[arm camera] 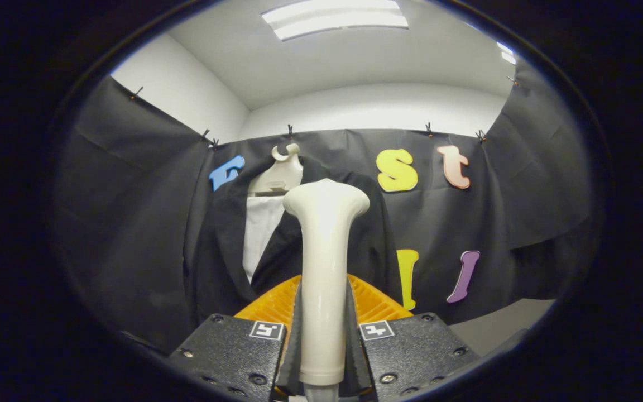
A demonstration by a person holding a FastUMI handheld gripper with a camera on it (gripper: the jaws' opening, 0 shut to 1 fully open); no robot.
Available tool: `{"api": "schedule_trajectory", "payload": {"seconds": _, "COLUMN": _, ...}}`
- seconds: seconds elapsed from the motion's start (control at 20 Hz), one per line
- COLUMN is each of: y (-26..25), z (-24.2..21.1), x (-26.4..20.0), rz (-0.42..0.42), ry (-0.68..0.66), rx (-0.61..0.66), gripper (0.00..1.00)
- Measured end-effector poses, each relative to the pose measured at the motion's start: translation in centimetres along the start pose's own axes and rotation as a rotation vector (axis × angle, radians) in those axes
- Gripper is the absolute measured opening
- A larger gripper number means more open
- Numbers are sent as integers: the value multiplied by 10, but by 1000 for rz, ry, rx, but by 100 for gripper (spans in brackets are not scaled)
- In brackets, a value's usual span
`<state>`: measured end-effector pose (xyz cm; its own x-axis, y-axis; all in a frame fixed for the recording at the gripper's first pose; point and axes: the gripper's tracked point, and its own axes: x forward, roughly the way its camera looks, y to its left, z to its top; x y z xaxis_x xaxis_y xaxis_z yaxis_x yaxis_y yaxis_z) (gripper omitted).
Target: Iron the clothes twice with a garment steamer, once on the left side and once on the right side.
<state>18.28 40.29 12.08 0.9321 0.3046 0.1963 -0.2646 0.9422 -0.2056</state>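
A cream-white garment steamer (324,262) stands upright between the fingers, its flared head up at the level of the jacket's chest. My gripper (324,340) is shut on the steamer's handle, both fingers pressing its sides. Beyond the steamer hangs a black jacket (226,251) over a white shirt (259,234) on a cream hanger (279,173) hooked to the booth wall. The steamer head covers the jacket's right half, and I cannot tell whether it touches the cloth.
An orange ribbed object (374,304) sits just behind the fingers, under the steamer. The black cloth wall (522,212) wraps around on both sides. A grey tabletop (500,326) shows low to the right.
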Motion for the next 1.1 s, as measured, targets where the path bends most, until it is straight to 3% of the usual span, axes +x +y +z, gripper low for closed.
{"api": "schedule_trajectory", "payload": {"seconds": 1.1, "y": 15, "z": -147, "x": -55, "rz": 24, "ry": 362, "rx": -46, "gripper": 36}}
